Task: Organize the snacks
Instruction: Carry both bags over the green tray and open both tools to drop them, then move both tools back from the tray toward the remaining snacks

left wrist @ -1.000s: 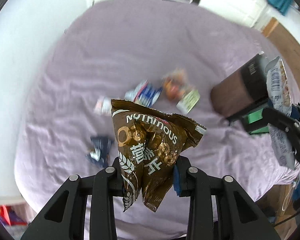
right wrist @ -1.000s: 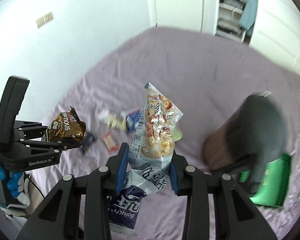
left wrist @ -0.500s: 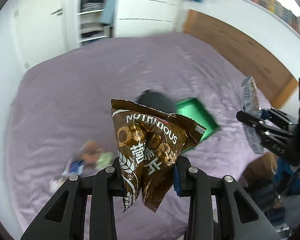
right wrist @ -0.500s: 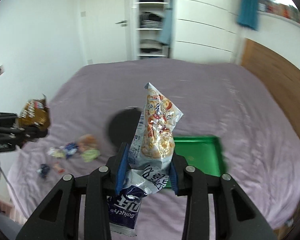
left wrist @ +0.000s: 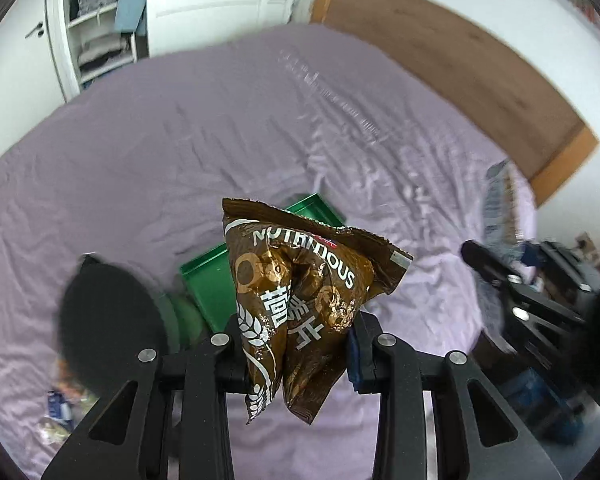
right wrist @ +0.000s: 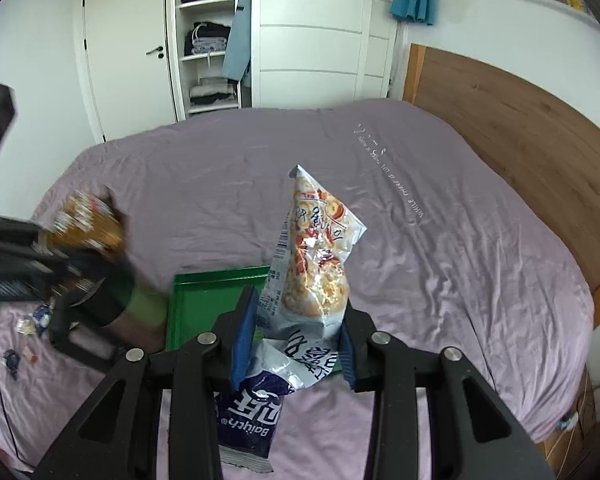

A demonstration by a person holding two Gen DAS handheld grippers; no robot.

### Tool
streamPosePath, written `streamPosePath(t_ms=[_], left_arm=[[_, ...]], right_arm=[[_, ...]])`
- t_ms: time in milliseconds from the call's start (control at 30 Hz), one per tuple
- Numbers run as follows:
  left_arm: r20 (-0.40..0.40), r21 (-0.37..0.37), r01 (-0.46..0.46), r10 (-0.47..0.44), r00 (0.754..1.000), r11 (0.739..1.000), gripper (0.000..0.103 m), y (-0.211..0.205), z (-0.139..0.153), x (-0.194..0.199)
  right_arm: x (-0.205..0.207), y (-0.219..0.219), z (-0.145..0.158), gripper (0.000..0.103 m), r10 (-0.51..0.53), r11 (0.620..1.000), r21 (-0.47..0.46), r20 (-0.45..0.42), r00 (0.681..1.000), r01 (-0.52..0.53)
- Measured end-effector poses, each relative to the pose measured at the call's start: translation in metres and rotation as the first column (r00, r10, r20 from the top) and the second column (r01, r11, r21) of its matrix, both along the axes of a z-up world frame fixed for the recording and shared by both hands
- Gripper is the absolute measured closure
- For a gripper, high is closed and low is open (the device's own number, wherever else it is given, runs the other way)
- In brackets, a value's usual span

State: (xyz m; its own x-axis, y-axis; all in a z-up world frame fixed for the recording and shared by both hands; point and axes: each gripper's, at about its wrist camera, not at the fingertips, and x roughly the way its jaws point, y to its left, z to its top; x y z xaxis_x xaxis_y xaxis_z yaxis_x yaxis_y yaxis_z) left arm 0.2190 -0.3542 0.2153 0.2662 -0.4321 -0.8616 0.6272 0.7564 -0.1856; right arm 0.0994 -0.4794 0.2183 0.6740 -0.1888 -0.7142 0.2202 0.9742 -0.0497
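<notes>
Below my tools lies a lilac bed (right wrist: 440, 240) with a green tray (right wrist: 208, 300), wardrobe (right wrist: 208, 40) behind. My left tool (left wrist: 296, 344) clamps the brown snack bag (left wrist: 300, 292); my right tool (right wrist: 296, 336) clamps the white snack bag (right wrist: 316, 264) above that tray.

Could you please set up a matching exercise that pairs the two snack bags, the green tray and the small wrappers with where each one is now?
Things:
1. brown snack bag
2. white and blue snack bag
3. green tray
4. small wrappers

Places:
A. scattered on the bedspread, left of the tray
B. flat on the bedspread, bare
C. clamped in the right tongs
D. clamped in the left tongs

Pairs: 1-D, 2-C, 3-B, 4-A
</notes>
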Motion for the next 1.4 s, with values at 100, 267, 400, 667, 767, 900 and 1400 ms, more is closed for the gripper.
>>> streamPosePath(t_ms=[100,267,400,667,767,900,1400], left_arm=[[-0.039,0.049,-0.055,0.057,0.998,0.997,0.074,-0.031,-0.048,0.020],[-0.070,0.167,-0.148,0.161,0.984,0.975,0.074,-0.055,-0.125,0.053],[-0.052,0.213,-0.211,0.227,0.973,0.954,0.074,-0.060,-0.166,0.072],[-0.011,0.255,-0.310,0.323,0.946,0.916,0.074,-0.052,-0.227,0.086],[-0.003,0.254,-0.327,0.339,0.941,0.910,0.074,-0.049,-0.242,0.086],[-0.022,0.236,-0.342,0.357,0.934,0.910,0.073,-0.047,-0.254,0.089],[-0.012,0.208,-0.377,0.387,0.922,0.903,0.056,-0.035,-0.245,0.088]], right_arm=[[0.034,-0.026,-0.029,0.103,0.031,0.999,0.028,-0.025,0.999,-0.031],[0.094,-0.054,-0.096,0.103,0.105,0.991,0.096,-0.081,0.991,-0.097],[0.129,-0.057,-0.146,0.103,0.158,0.982,0.124,-0.107,0.982,-0.144],[0.168,-0.064,-0.223,0.103,0.209,0.971,0.150,-0.144,0.967,-0.188],[0.174,-0.063,-0.231,0.103,0.223,0.969,0.141,-0.151,0.963,-0.202],[0.178,-0.063,-0.240,0.103,0.233,0.968,0.137,-0.169,0.958,-0.211],[0.188,-0.063,-0.239,0.050,0.234,0.970,0.111,-0.173,0.957,-0.217]])
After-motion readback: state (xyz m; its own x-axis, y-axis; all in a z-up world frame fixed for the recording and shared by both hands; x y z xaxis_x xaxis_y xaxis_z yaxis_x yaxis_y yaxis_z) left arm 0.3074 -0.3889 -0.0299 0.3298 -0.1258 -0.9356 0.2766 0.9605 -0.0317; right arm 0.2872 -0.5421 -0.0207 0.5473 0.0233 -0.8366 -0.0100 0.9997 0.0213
